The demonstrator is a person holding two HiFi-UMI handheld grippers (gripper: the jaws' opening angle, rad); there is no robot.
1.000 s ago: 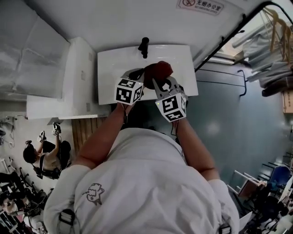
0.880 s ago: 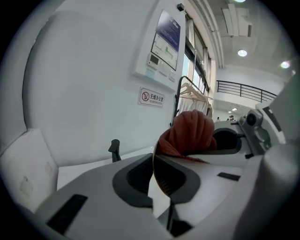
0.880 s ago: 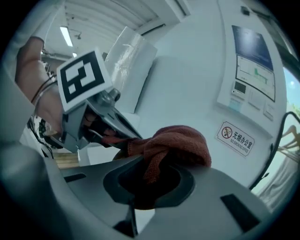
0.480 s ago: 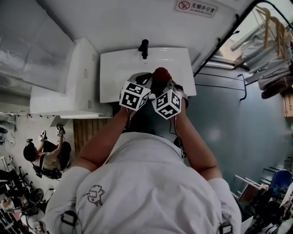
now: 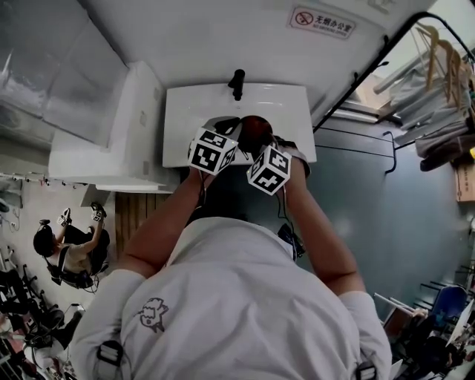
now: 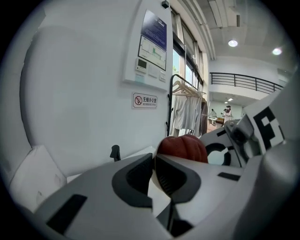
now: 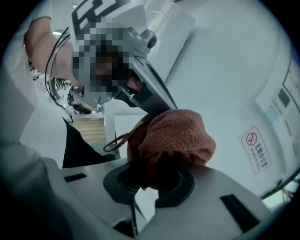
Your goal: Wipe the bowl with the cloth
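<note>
My left gripper [image 6: 153,168] is shut on a thin pale rim, the edge of the bowl [image 6: 153,180]; most of the bowl is hidden by the jaws. A dark arc of the bowl [image 5: 223,123] peeks out above the left gripper [image 5: 231,132] in the head view. My right gripper [image 7: 152,187] is shut on a bunched rust-red cloth [image 7: 176,136]. The cloth [image 5: 254,128] sits against the bowl over the white sink [image 5: 185,126], just beyond the right gripper [image 5: 260,141]. The two grippers stand side by side, almost touching.
A black faucet [image 5: 237,80] stands at the sink's back edge. A white wall with a no-smoking sign [image 5: 321,20] rises behind. A white cabinet [image 5: 111,141] adjoins the sink on the left; a clothes rack [image 5: 434,67] is at the right.
The right gripper has rolled and moved up and left toward the left gripper, and the cloth now lies lower, partly hidden behind the marker cubes. The left gripper has shifted slightly.
</note>
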